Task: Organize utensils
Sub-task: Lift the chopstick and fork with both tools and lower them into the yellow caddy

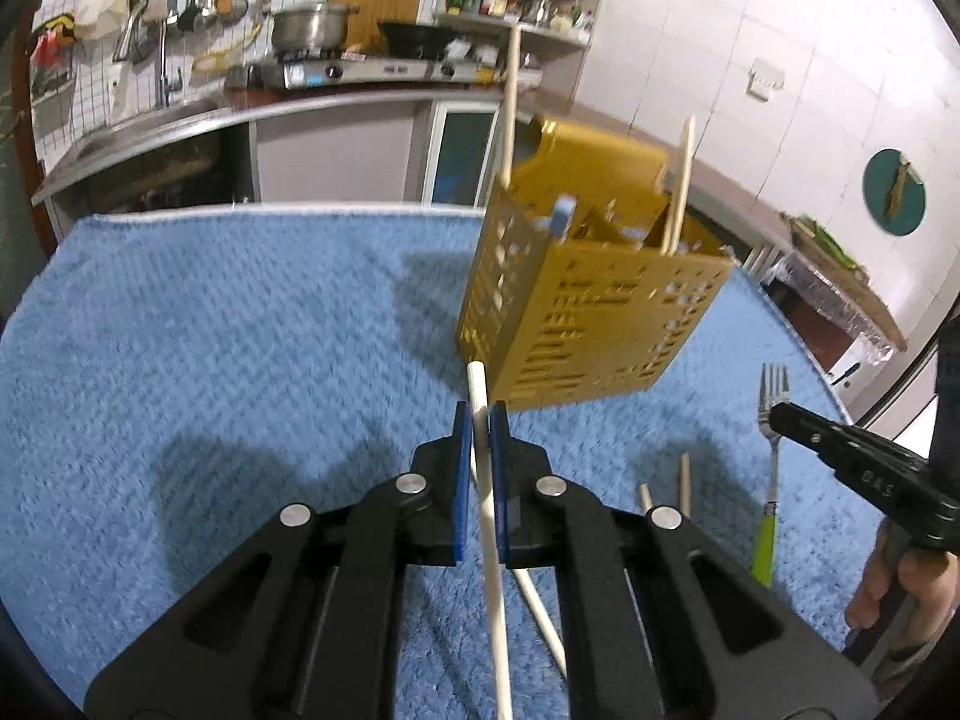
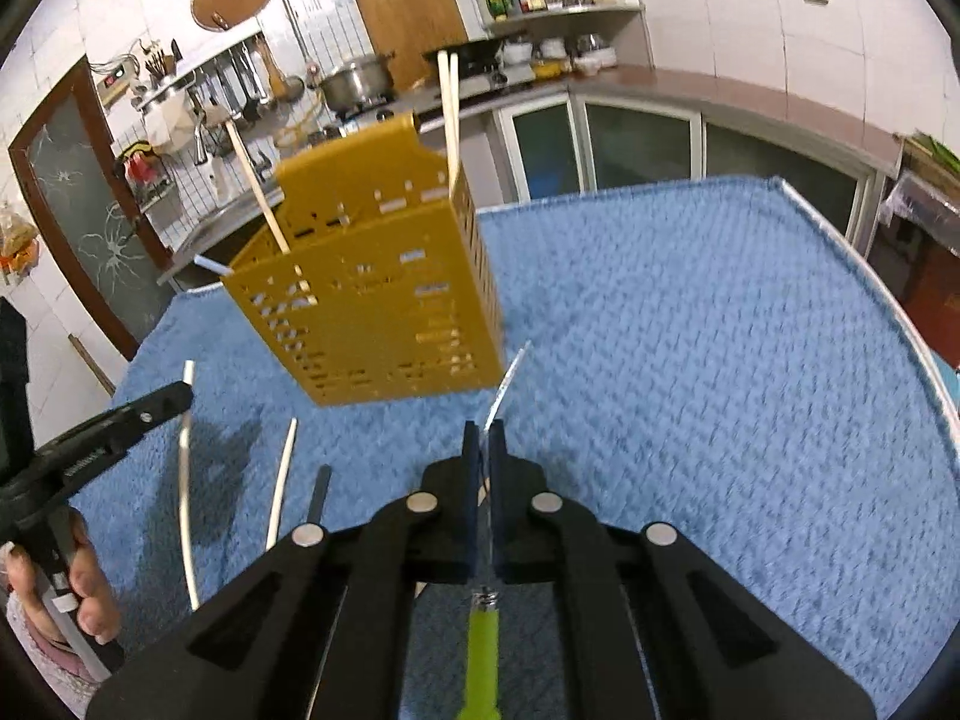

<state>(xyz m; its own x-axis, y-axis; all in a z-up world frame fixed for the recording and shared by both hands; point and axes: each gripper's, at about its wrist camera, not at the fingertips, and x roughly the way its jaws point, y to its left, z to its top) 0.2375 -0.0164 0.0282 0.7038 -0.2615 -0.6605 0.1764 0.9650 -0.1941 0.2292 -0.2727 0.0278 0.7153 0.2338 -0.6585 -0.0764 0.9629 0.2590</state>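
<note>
A yellow perforated utensil caddy (image 1: 588, 306) (image 2: 384, 294) stands on the blue towel (image 1: 240, 330), with pale chopsticks (image 1: 509, 108) (image 2: 449, 114) sticking up out of it. My left gripper (image 1: 480, 414) is shut on a white chopstick (image 1: 493, 570) just in front of the caddy. In the right wrist view the left gripper (image 2: 180, 393) shows at the left, holding that chopstick (image 2: 188, 468). My right gripper (image 2: 485, 435) is shut on the metal neck of a green-handled fork (image 2: 483, 648), tines pointing toward the caddy. From the left wrist view, the right gripper (image 1: 780, 414) and fork (image 1: 771, 468) are at the right.
More loose chopsticks lie on the towel: a white one (image 2: 282, 480), a dark one (image 2: 318, 495) and wooden tips (image 1: 684, 480). The table's rim (image 2: 870, 276) curves at the right. Behind are a counter with a stove and pot (image 1: 309, 24), a sink and shelves. A hand (image 2: 90, 594) grips the left tool.
</note>
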